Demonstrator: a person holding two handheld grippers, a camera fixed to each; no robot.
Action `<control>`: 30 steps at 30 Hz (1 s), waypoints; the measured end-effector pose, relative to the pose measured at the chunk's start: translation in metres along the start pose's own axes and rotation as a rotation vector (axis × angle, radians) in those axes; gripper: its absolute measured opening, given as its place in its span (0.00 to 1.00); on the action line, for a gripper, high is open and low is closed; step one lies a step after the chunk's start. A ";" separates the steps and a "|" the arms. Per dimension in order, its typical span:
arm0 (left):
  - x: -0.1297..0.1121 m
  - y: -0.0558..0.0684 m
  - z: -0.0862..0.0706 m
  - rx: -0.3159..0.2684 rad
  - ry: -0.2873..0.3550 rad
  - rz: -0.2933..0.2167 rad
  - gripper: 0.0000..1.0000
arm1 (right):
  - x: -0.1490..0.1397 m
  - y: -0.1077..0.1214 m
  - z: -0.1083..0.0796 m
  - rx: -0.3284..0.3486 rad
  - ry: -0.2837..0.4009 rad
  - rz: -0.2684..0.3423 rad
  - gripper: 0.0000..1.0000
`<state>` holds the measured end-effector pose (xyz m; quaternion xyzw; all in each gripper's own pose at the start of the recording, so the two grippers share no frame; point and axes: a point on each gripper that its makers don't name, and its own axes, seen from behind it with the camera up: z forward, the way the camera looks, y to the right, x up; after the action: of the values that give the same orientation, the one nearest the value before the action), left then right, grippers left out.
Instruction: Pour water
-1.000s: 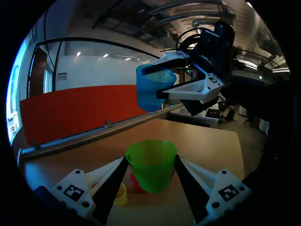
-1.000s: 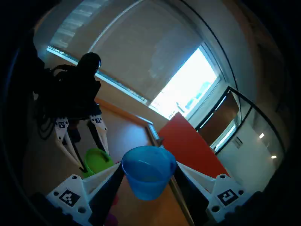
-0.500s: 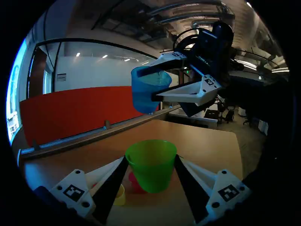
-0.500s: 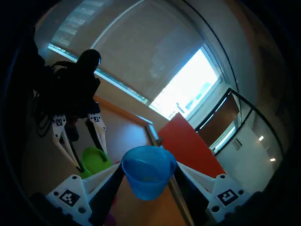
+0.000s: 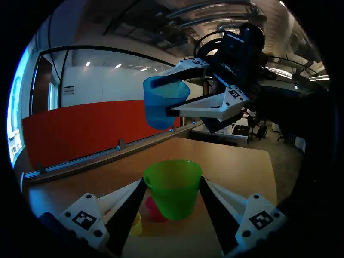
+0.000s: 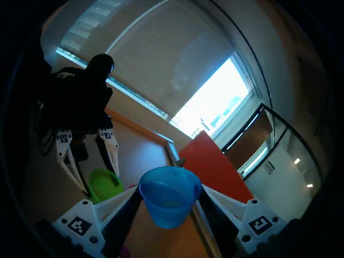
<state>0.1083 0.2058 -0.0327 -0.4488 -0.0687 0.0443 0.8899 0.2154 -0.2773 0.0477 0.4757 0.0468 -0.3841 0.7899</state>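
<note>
My left gripper (image 5: 173,194) is shut on a green cup (image 5: 173,187), held upright just above the wooden table (image 5: 232,165). In the left gripper view the right gripper (image 5: 165,93) hangs above and beyond it, shut on a translucent blue cup (image 5: 162,102) with water in it. The right gripper view shows its own gripper (image 6: 170,202) shut on the blue cup (image 6: 169,201), tilted, with water low inside. Down to the left there, the green cup (image 6: 103,184) sits between the left gripper's white fingers (image 6: 110,148).
A pink cup (image 5: 152,209) and a yellow cup (image 5: 136,222) lie on the table behind the green cup. A red partition (image 5: 86,127) and a rail run along the table's far edge. A bright window (image 6: 211,98) lights the right gripper view.
The right gripper has carried the blue cup leftward and slightly nearer above the green cup. My left gripper and the green cup have stayed put.
</note>
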 end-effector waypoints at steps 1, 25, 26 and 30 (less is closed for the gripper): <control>0.000 0.000 0.000 0.000 0.000 0.000 0.87 | 0.000 0.000 0.000 0.000 0.000 0.000 0.91; 0.003 0.002 0.000 0.003 0.025 0.002 0.87 | 0.002 0.002 0.002 -0.012 -0.002 -0.056 0.91; 0.003 0.002 0.000 0.003 0.029 0.002 0.87 | 0.002 0.001 0.002 -0.011 -0.002 -0.057 0.91; 0.003 0.003 0.000 0.002 0.035 0.002 0.87 | 0.003 0.002 0.002 -0.014 0.000 -0.065 0.91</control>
<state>0.1113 0.2083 -0.0349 -0.4485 -0.0524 0.0374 0.8914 0.2186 -0.2803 0.0492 0.4683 0.0649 -0.4092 0.7804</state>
